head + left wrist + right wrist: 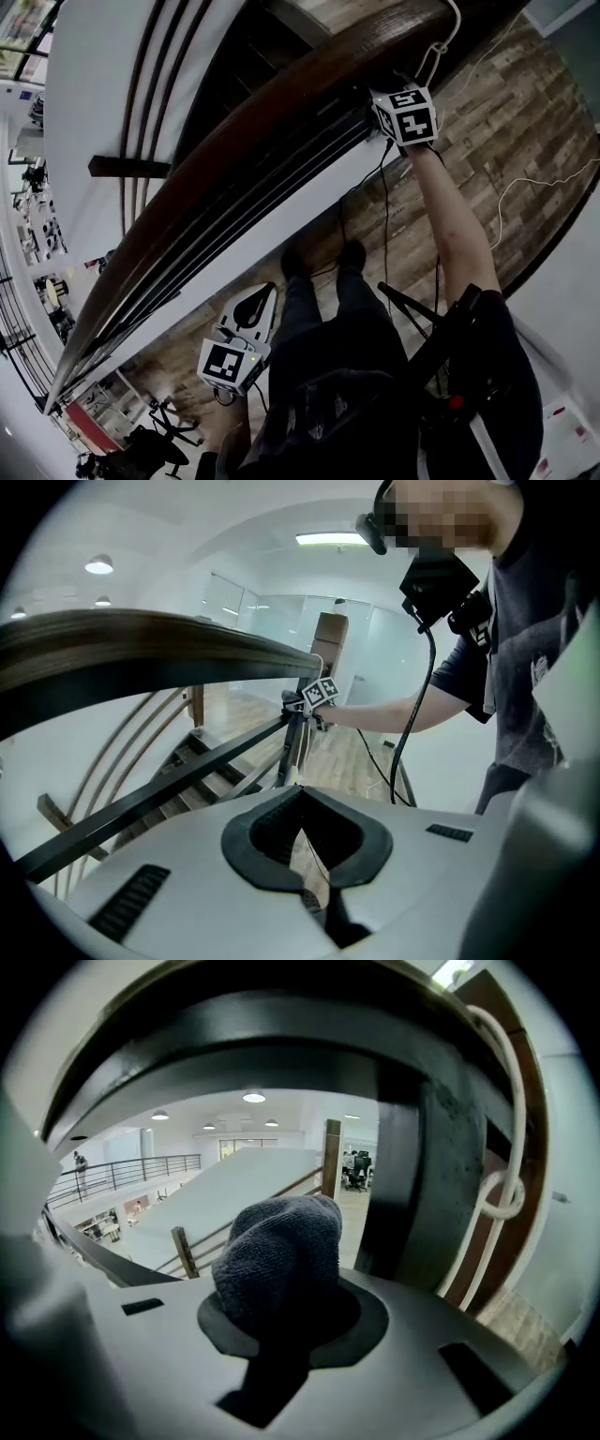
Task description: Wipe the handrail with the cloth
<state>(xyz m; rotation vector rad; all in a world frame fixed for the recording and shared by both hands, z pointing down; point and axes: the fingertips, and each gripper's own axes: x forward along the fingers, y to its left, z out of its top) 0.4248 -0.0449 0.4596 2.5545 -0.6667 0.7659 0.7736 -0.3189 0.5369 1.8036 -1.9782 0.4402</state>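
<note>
1. The right gripper (281, 1314) is clenched on the grey cloth (279, 1246), tucked just under the handrail (272, 112) near its upper end.
2. The left gripper (253, 302) hangs well below the handrail, its jaws closed on nothing.
3. Wiping looks to be in hand. The next move calls for pressing the cloth to the wood and sliding it along the handrail, clear of the white cord (497, 1194) looped just beside it.
4. Whether the cloth touches the handrail cannot be told. The handrail's lower end is cut off.
</note>
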